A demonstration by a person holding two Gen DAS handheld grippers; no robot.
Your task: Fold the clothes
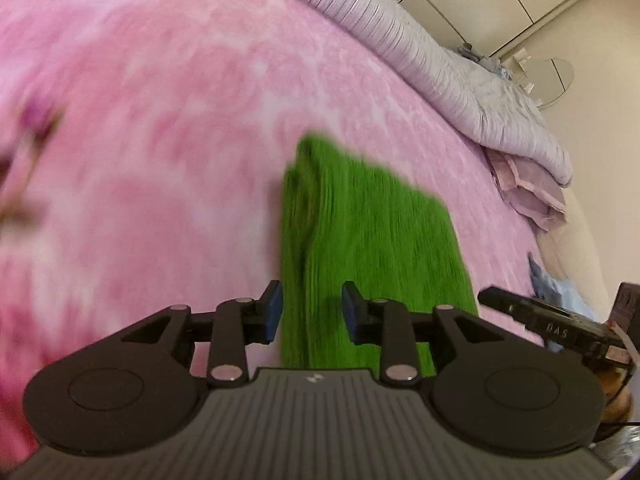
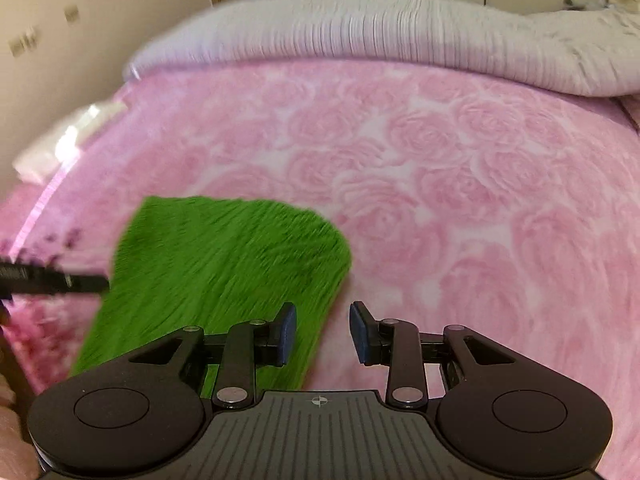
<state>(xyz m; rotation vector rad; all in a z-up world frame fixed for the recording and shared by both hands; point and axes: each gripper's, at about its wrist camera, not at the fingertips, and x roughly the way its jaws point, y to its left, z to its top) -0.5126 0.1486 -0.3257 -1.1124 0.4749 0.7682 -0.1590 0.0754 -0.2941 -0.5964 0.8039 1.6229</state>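
A folded green garment (image 1: 360, 240) lies flat on the pink rose-patterned blanket (image 1: 160, 120). My left gripper (image 1: 313, 312) hovers open over the garment's near edge, with nothing pressed between its blue pads. In the right wrist view the green garment (image 2: 224, 264) sits at lower left on the blanket (image 2: 460, 184). My right gripper (image 2: 324, 334) stands open at the garment's right edge, its left pad over the cloth and its right pad over the blanket. One black finger (image 2: 80, 280) of the left gripper reaches in from the left.
A rolled lilac-grey duvet (image 2: 400, 32) runs along the bed's far side, also in the left wrist view as the duvet (image 1: 440, 60). Crumpled pink fabric (image 1: 532, 196) and a light blue cloth (image 1: 548, 280) lie at the bed's right edge. Walls and cupboards stand beyond.
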